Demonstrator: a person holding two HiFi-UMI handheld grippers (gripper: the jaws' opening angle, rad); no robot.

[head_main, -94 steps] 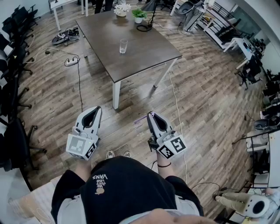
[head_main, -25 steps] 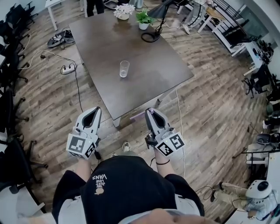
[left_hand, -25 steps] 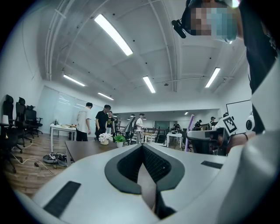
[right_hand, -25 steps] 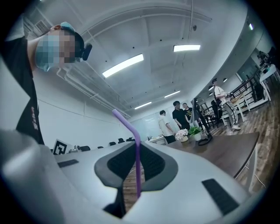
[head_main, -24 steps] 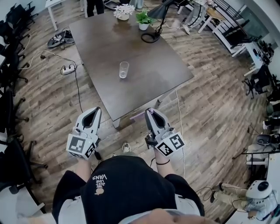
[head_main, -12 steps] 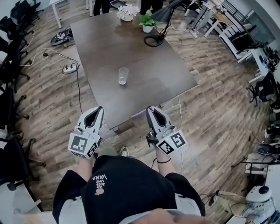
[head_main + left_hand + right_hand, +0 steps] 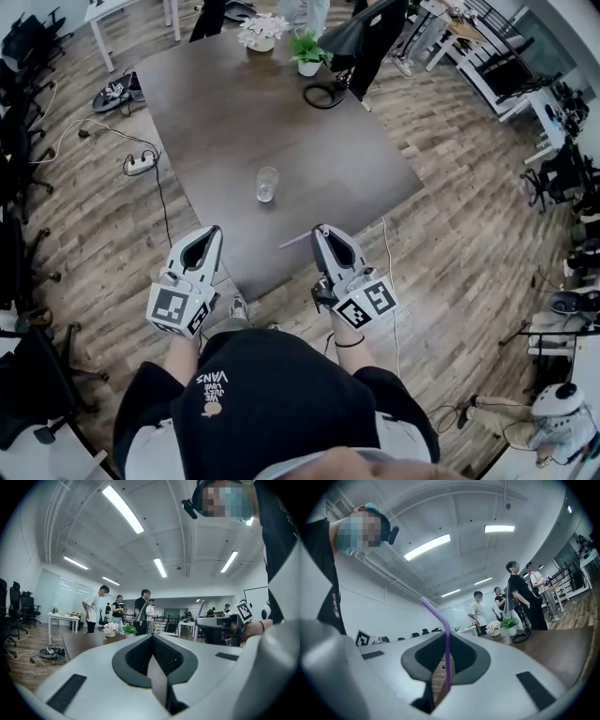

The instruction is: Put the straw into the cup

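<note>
One cup [image 7: 267,184], one straw [image 7: 296,240], two claws [image 7: 214,231] [image 7: 321,230], two potted plants [image 7: 261,31] [image 7: 308,52] and one dark table [image 7: 234,112]

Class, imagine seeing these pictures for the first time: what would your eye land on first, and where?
The purple straw, clamped between the jaws of the right gripper, stands out first. Next comes the lone clear cup, standing upright on the dark table ahead. The left gripper is shut and empty.
</note>
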